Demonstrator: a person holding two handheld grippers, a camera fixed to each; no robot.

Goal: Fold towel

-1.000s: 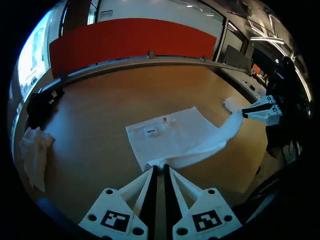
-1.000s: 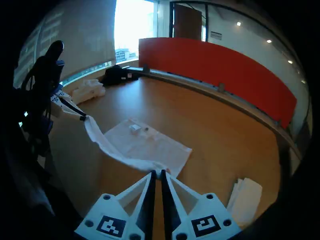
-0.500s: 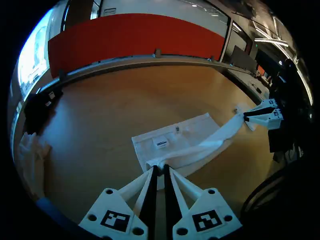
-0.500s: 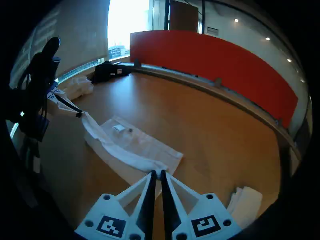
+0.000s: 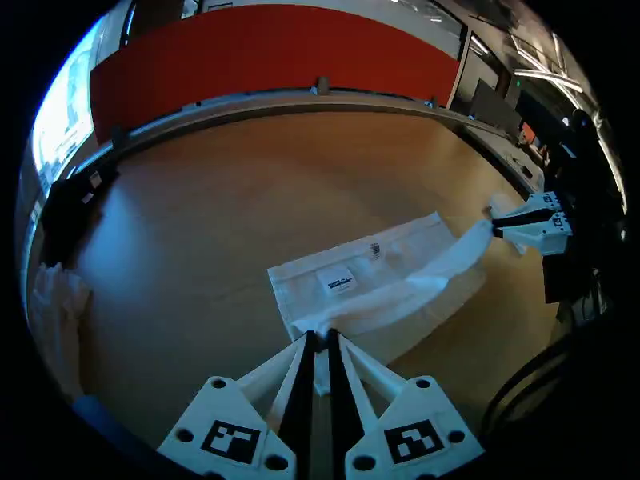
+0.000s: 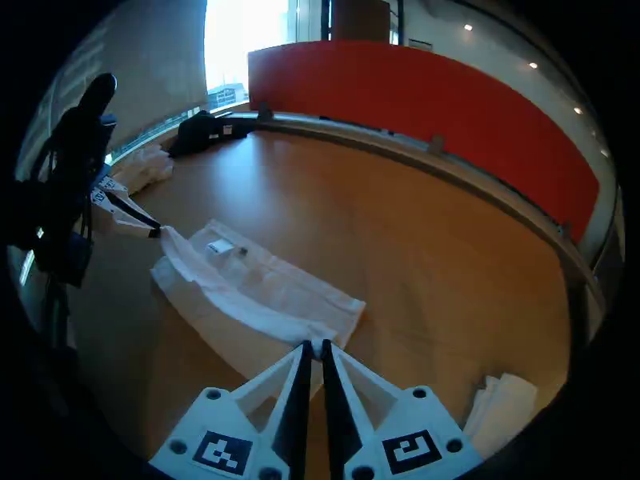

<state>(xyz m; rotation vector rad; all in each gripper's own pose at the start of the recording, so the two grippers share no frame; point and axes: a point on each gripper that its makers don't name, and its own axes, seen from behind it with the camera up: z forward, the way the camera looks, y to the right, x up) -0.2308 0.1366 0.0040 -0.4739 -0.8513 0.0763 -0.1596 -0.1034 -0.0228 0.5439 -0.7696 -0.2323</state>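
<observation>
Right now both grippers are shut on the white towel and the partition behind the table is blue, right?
Partition is red, not blue, per the left gripper view. Left gripper and right gripper are both shut on the white towel.

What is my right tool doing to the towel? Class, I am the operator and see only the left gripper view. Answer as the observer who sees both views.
Observer: Seen close in the right gripper view, the right tool has both fingers pressed on a corner of the towel.
Operator: How does my left tool look from there?
Observer: The left tool pinches the far corner, and a raised fold runs between the two tools.
Operator: Who holds it?
Observer: A dark-clad person stands behind it at the left edge.
Operator: Anything beside the right tool?
Observer: A folded white stack lies on the table to its right.
</observation>
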